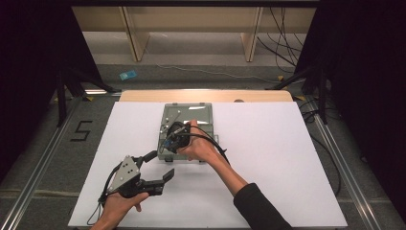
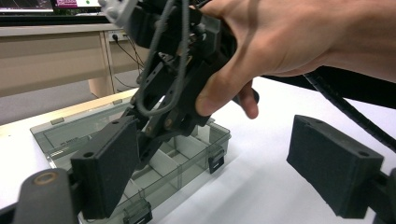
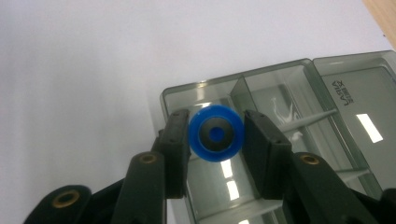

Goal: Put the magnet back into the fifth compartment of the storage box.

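At about seven o'clock on the white table [image 1: 287,158], the left gripper [image 1: 162,165] lies low and nearly level, its jaws standing wide with nothing between them — it seems to wait there, out of the way, so that the other hand has free room over the box. The left hand [image 1: 115,207] holds it from behind, with the wrist flat and the jaws pointing toward one o'clock, at the box's near corner. In the middle of the table lies the clear grey compartment box [image 1: 165,143], with its lid [image 1: 189,114] folded flat back toward twelve o'clock (so all the cells are open from above). The right gripper [image 3: 215,135] hangs over the box, tilted steeply down; its jaws are closed upon a small blue ring [image 3: 215,133], one pad on each side. I judge that the ring is held in this way to be lowered straight into one cell. The right hand [image 1: 203,146] wraps the gripper body from the right — the forearm comes in from five o'clock, with the wrist bent downward.
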The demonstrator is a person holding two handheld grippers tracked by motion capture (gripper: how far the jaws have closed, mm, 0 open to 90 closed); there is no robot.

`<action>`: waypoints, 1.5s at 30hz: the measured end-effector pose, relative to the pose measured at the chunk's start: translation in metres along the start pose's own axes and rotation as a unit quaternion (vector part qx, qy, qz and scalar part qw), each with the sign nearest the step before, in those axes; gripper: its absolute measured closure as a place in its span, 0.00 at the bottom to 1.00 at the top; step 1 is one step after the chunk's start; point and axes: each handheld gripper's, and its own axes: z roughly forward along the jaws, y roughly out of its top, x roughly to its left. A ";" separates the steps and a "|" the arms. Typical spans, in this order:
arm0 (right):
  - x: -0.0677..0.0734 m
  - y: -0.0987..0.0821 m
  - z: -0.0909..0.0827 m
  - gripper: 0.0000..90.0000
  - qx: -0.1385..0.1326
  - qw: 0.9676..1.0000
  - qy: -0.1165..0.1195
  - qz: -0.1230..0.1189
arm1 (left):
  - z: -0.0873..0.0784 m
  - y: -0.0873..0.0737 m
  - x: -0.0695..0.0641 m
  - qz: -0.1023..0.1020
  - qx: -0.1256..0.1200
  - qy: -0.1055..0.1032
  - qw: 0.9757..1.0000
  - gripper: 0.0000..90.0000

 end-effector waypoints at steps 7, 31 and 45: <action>-0.001 0.005 0.009 0.70 0.005 1.000 0.004 0.003 | 0.000 0.000 0.000 0.002 -0.002 0.000 1.000 0.18; -0.005 0.012 0.028 0.70 0.022 1.000 0.008 0.020 | 0.000 0.000 0.000 0.005 -0.001 -0.001 1.000 0.18; -0.006 0.011 0.035 0.59 0.027 0.999 0.004 0.031 | 0.000 0.000 -0.002 -0.009 0.000 -0.003 1.000 0.18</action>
